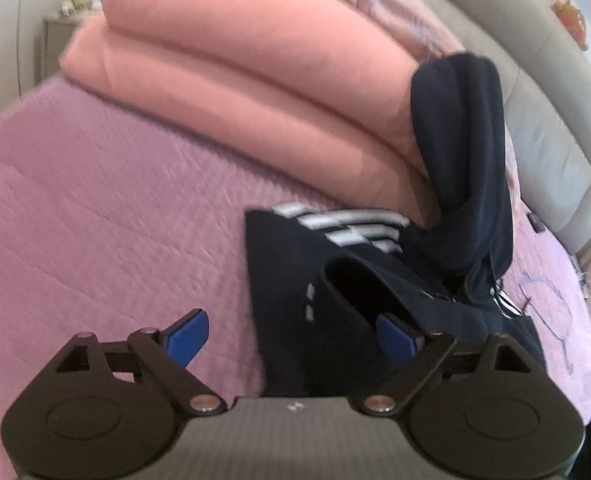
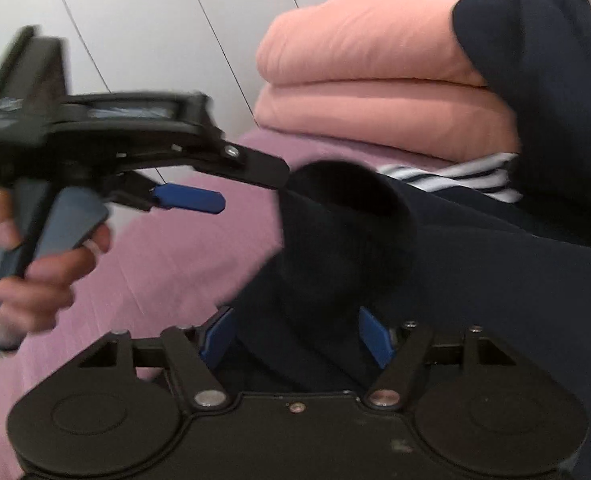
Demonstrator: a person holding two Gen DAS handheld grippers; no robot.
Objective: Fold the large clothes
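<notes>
Navy garment (image 2: 475, 264) bunched, blurred, hiding right tool (image 2: 295, 340)

We see both wrist views angled down, close over the navy garment (image 1: 295, 280); ours on the right looks across it, both sharing the pink duvet (image 2: 367, 80) behind.

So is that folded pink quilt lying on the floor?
No, the folded pink quilt sits stacked on the bed's mauve quilted cover, behind the dark navy garment with white stripes.
</notes>
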